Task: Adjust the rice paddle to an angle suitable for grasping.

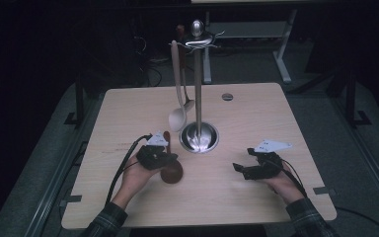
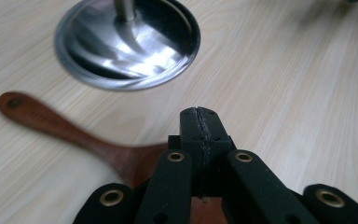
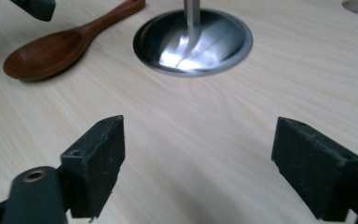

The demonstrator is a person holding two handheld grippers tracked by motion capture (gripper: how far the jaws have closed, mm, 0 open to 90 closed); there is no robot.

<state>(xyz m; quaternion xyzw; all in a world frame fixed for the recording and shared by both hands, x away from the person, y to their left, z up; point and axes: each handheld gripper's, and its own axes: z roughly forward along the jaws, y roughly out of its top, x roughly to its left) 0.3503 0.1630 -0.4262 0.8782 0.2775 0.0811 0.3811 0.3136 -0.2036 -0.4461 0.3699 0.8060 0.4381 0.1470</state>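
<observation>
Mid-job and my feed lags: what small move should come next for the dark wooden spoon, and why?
Probably open the left gripper before going lower. Its jaws are shut and empty above the dark brown wooden spoon, which lies flat on the pale wooden table beside the steel hanging stand. The right gripper is open with nothing between its jaws.

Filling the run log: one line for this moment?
left tool: shut, over dark brown wooden spoon | right tool: open, empty | pale wooden spoon: hanging on steel rack

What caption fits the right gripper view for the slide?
Right gripper, jaws open over bare table; dark wooden spoon lies beside the steel stand base.
</observation>
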